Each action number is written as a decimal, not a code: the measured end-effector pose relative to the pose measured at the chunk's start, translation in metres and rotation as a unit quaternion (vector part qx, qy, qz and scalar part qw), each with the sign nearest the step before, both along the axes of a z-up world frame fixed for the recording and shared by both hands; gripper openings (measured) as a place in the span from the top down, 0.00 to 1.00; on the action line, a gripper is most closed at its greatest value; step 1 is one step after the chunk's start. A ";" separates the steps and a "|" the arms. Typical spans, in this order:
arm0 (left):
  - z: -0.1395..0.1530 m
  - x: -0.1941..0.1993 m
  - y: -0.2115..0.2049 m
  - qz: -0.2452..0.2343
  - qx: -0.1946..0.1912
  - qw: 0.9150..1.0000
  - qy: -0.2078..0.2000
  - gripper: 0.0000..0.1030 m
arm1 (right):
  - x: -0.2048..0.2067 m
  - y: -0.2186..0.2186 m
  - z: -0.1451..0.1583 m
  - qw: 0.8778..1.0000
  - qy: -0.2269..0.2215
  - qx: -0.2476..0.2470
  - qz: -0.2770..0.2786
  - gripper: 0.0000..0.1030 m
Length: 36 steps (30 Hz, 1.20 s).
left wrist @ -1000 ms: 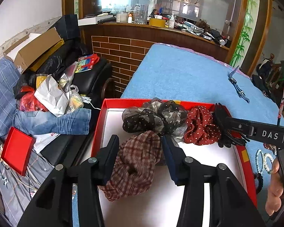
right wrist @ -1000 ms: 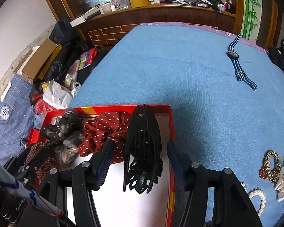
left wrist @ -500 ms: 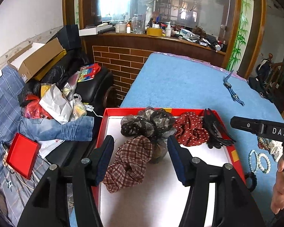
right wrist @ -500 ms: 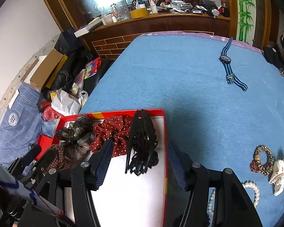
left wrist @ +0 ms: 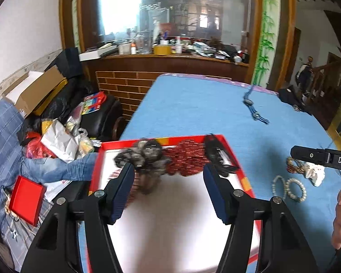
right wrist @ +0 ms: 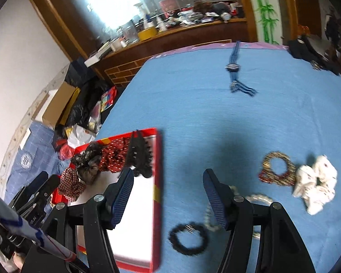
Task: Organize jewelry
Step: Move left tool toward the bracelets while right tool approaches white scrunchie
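Both grippers are released and empty: the left gripper (left wrist: 169, 191) hovers over the red tray (left wrist: 243, 178), the right gripper (right wrist: 168, 193) above the black bead bracelet (right wrist: 188, 238).

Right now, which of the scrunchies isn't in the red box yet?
The white scrunchie. It lies on the blue cloth beside the gold and red beaded bracelet, while the plaid, dark grey and red dotted ones sit inside the red box.

Daylight glares from a back window (left wrist: 118, 11), blowing it out white. Both fisheye views curve at dark corners, with motion blur smearing the red tray (right wrist: 158, 182); a soft shadow darkens the blue surface (right wrist: 193, 150).
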State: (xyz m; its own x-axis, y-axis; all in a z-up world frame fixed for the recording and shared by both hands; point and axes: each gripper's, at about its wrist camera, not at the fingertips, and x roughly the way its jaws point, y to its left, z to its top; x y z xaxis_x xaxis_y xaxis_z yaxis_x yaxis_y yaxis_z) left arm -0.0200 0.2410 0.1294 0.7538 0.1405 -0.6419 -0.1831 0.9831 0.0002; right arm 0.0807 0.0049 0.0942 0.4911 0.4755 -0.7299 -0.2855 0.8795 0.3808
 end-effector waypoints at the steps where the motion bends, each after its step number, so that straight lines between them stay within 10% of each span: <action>1: 0.001 0.001 -0.008 -0.007 0.001 1.000 0.001 0.40 | -0.002 -0.008 0.000 1.000 0.001 0.002 -0.003 0.34; 22: -0.038 0.034 -0.141 -0.124 -0.006 0.990 0.070 0.40 | -0.015 -0.194 -0.033 0.989 0.024 0.044 -0.139 0.33; 36: -0.056 0.046 -0.173 -0.154 -0.017 0.982 0.111 0.40 | 0.020 -0.193 -0.077 0.989 0.064 -0.009 -0.135 0.24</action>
